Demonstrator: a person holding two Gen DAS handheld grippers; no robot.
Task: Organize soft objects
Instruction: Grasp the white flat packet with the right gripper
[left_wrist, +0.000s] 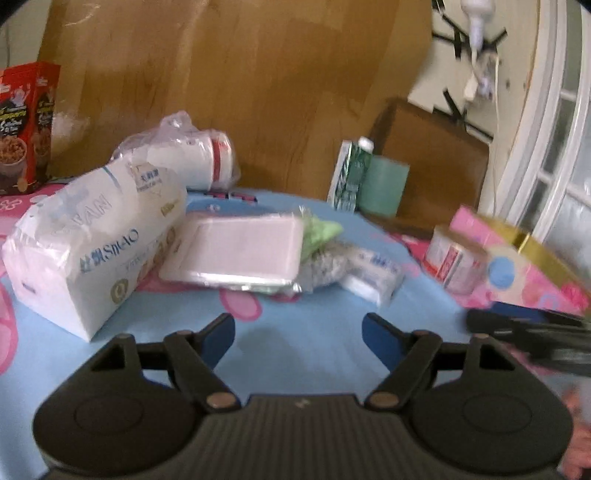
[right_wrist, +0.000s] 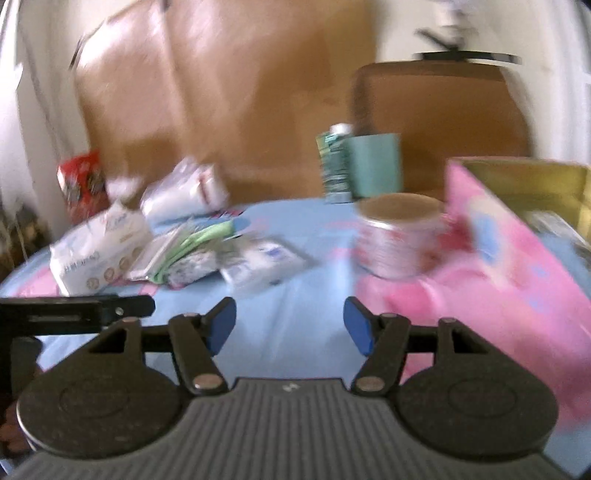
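Left wrist view: your left gripper (left_wrist: 298, 334) hangs spread and empty; the tissue pack (left_wrist: 92, 243) and wet-wipe pack (left_wrist: 236, 251) lie unsorted ahead.

Right wrist view: your right gripper (right_wrist: 290, 326), also spread, holds nothing; the pink box (right_wrist: 517, 236) stands right, sorting apparently barely begun.

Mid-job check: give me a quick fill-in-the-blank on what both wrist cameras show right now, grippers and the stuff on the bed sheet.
1. Both the left gripper and the right gripper are ____ and hold nothing.
2. The big white tissue pack lies to the ____ of the flat white packet.
3. The pink box has a ____-coloured inside.
4. The sheet under everything is mostly ____.

Missing words: open; left; gold; blue
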